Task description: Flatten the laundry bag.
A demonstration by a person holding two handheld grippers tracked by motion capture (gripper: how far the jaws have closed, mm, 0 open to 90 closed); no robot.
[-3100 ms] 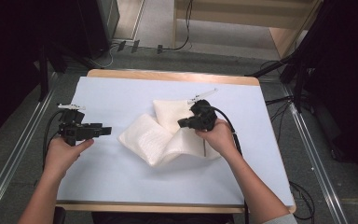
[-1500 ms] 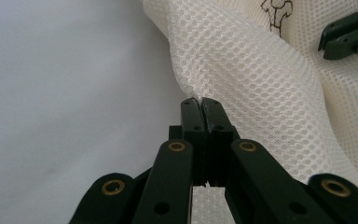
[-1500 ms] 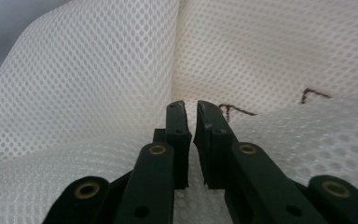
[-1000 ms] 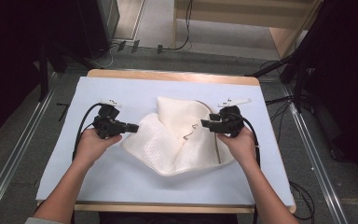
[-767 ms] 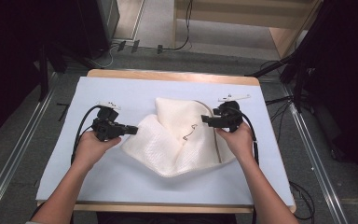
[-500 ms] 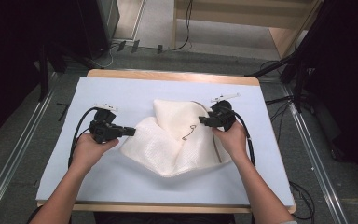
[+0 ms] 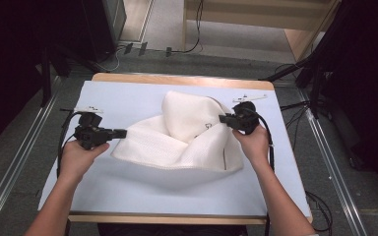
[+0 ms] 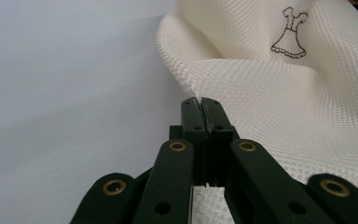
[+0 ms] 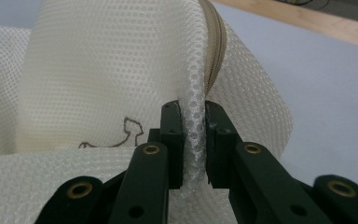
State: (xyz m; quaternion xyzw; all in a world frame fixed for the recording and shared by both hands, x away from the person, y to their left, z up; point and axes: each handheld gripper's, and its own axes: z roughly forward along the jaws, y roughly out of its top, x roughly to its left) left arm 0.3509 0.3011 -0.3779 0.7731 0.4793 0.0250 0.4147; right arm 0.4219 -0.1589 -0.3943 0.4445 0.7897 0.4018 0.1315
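Observation:
A white mesh laundry bag (image 7: 187, 135) lies crumpled in the middle of the pale mat (image 7: 128, 98). My left gripper (image 7: 122, 132) is shut on the bag's left edge, with a sliver of mesh between its jaws. In the left gripper view, the closed left gripper (image 8: 200, 101) meets the mesh bag (image 8: 284, 107), which carries a small dress drawing (image 8: 290, 32). My right gripper (image 7: 224, 119) is shut on the bag's upper right edge. In the right gripper view, the right gripper (image 9: 193, 135) pinches a fold of mesh just below the beige zipper (image 9: 216, 42).
The mat covers a wooden table whose far edge (image 7: 177, 78) shows as a light strip. Bare mat lies in front of the bag and to its left. Cables (image 7: 270, 142) trail from both grippers. Metal rails (image 7: 325, 162) run along the floor on each side.
My left gripper came in from the left and took hold of the bag's left edge. The two grippers then drew slightly apart, which spread the bag wider.

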